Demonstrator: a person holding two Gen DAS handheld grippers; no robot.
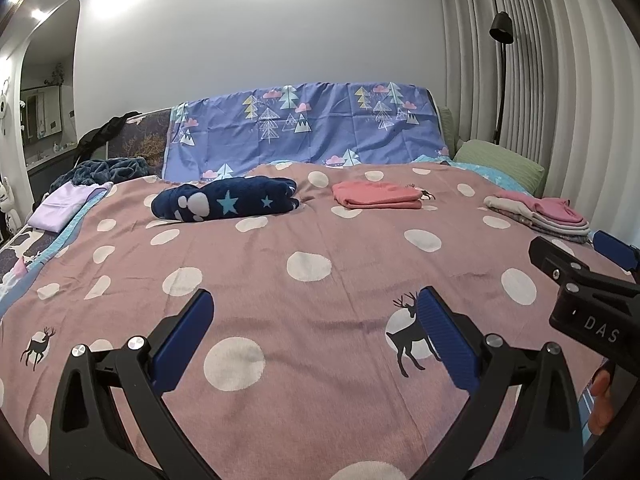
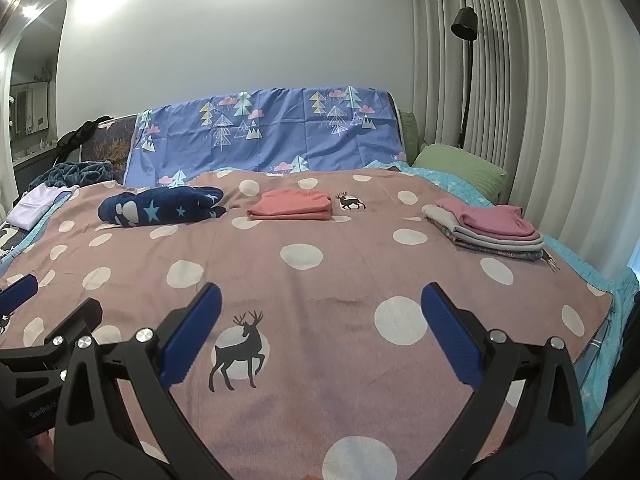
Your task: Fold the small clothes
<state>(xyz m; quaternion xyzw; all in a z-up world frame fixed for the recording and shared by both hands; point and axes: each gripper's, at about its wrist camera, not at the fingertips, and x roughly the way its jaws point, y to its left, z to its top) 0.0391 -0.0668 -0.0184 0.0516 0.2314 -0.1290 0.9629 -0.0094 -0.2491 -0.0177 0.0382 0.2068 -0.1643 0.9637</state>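
A navy garment with stars [image 1: 224,200] [image 2: 160,210] lies bunched at the far left of the pink dotted blanket [image 1: 304,320] [image 2: 340,280]. A folded salmon garment [image 1: 378,196] [image 2: 292,205] lies at the far middle. A stack of folded clothes with a pink one on top [image 1: 540,216] [image 2: 488,228] sits at the far right. My left gripper [image 1: 316,312] is open and empty above the near blanket. My right gripper [image 2: 322,308] is open and empty, beside the left one; it also shows in the left wrist view [image 1: 572,256].
A blue tree-print sheet [image 1: 304,128] drapes the headboard. A green pillow [image 2: 460,172] and a black floor lamp [image 2: 466,80] stand at the right by the curtains. A lilac cloth [image 1: 64,206] and dark blue blanket [image 1: 108,168] lie at the far left edge.
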